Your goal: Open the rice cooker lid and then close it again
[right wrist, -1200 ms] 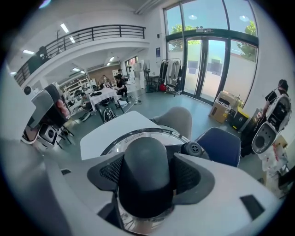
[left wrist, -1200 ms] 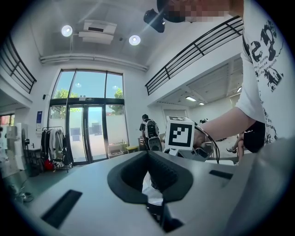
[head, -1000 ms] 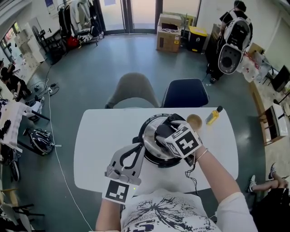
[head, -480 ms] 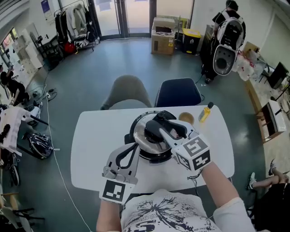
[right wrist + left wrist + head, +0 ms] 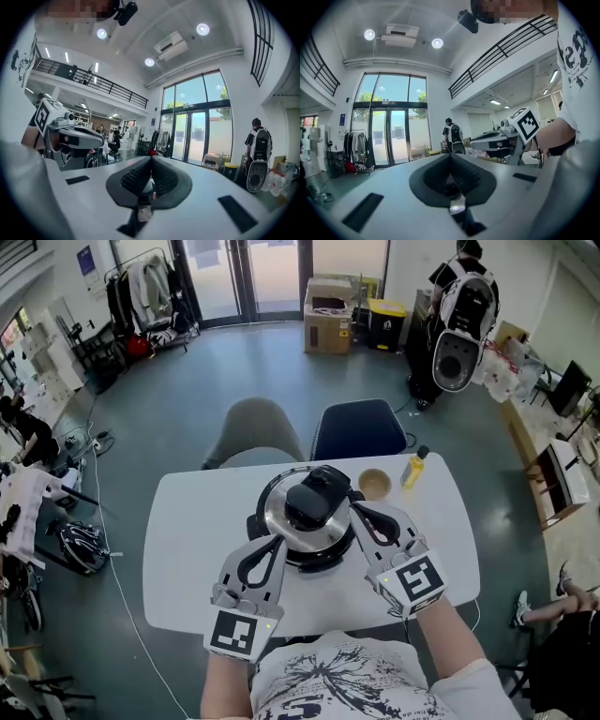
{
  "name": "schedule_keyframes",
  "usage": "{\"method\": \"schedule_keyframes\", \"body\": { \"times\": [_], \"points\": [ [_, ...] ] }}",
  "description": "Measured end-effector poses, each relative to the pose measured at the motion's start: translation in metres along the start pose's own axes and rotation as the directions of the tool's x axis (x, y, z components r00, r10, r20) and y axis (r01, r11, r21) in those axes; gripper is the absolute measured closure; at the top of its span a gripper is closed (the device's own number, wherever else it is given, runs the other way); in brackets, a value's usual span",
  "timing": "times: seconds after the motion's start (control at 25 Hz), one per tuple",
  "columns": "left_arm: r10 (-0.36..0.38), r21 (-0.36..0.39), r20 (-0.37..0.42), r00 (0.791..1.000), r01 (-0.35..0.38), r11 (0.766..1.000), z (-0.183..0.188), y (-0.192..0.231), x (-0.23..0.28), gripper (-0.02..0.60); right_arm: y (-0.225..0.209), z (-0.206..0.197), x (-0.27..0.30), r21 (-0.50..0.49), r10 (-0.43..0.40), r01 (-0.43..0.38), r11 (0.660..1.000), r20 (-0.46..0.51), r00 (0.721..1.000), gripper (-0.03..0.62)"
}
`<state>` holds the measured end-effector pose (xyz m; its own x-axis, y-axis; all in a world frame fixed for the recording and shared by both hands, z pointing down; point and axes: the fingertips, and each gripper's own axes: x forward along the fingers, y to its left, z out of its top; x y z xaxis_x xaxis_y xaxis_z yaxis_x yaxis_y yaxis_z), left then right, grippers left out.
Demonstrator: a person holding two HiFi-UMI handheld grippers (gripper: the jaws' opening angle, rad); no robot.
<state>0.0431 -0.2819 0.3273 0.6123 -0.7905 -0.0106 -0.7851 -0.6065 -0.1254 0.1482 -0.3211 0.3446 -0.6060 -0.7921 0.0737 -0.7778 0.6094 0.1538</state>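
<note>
The rice cooker [image 5: 302,538] stands mid-table, its silver lid [image 5: 281,521] lying flat with a black handle [image 5: 314,501] on top. My left gripper [image 5: 280,543] sits at the cooker's near left side, shut with nothing between its pads [image 5: 450,158]. My right gripper [image 5: 357,511] hovers at the cooker's right side, off the handle. Its jaws have just been closing and now meet [image 5: 151,161] with nothing between them. Each gripper view looks level across the room, past the cooker. The right one's marker cube [image 5: 528,124] shows in the left gripper view.
A small wooden bowl [image 5: 374,484] and a yellow bottle [image 5: 412,468] stand behind the cooker to the right on the white table [image 5: 192,549]. A grey chair [image 5: 256,432] and a blue chair [image 5: 361,431] are pushed up at the far edge.
The right gripper has left the lid's black handle, drawn back to the right and toward me, and closed its jaws. The left gripper has shifted slightly beside the cooker.
</note>
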Motion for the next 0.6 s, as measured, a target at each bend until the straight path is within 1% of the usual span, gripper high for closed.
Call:
{"method": "schedule_keyframes", "body": {
  "times": [0.12,0.2,0.44,0.6],
  "points": [
    [-0.005,0.006,0.010,1.000,0.005,1.000,0.004,-0.005,0.000,0.568,0.007,-0.001,-0.013,-0.015,0.020,-0.019,1.000,0.022,1.000,0.580],
    [-0.003,-0.002,0.007,1.000,0.003,1.000,0.005,-0.009,-0.001,0.568,0.012,0.003,-0.019,-0.031,0.032,-0.030,0.999,0.063,0.998,0.580],
    [0.006,0.000,-0.010,1.000,-0.006,1.000,0.004,-0.016,-0.006,0.568,0.014,-0.004,-0.042,0.041,0.029,-0.032,0.999,0.064,0.998,0.580],
    [0.016,0.001,-0.014,1.000,-0.016,1.000,0.003,-0.021,-0.007,0.568,0.013,-0.003,-0.051,0.057,0.033,-0.038,0.998,0.082,0.996,0.580]
  ]
}}
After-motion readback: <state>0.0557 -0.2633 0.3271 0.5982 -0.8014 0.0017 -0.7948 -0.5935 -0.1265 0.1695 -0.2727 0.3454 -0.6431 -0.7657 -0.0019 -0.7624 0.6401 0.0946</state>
